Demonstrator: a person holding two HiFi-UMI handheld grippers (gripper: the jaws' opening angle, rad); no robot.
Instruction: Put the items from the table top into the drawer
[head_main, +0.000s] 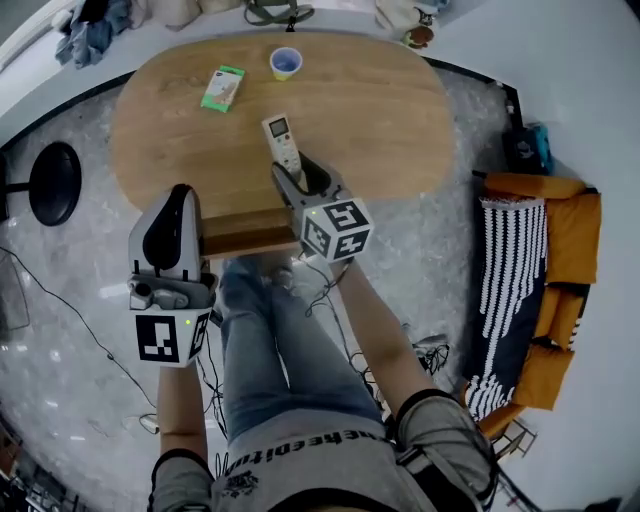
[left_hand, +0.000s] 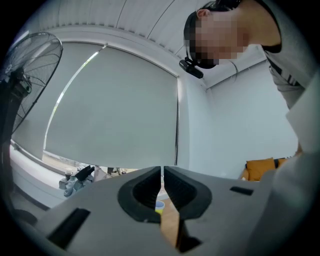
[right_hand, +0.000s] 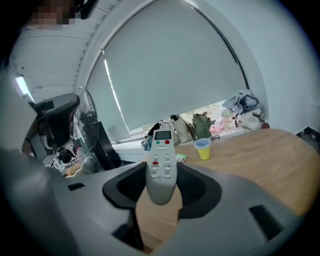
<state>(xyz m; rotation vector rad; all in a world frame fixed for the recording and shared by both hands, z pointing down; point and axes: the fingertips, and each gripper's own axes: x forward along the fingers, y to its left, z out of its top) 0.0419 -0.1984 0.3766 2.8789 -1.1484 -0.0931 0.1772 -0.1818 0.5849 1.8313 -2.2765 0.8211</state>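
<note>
My right gripper (head_main: 299, 172) is shut on a white remote control (head_main: 282, 141), which sticks out ahead of the jaws over the near part of the oval wooden table (head_main: 380, 110). In the right gripper view the remote (right_hand: 161, 162) stands upright between the pads of this gripper (right_hand: 161, 186). Farther back on the table lie a green packet (head_main: 222, 88) and a blue cup with yellow inside (head_main: 286, 63). My left gripper (head_main: 177, 195) is shut and empty at the table's near left edge, beside the wooden drawer (head_main: 250, 236). Its jaws (left_hand: 162, 174) almost touch.
A black round stool (head_main: 52, 183) stands left of the table. An orange seat with a striped throw (head_main: 545, 290) is at the right. Bags and clothes (head_main: 280, 12) line the ledge behind the table. The person's legs (head_main: 270, 340) are below the drawer. A fan (left_hand: 30, 75) shows at left.
</note>
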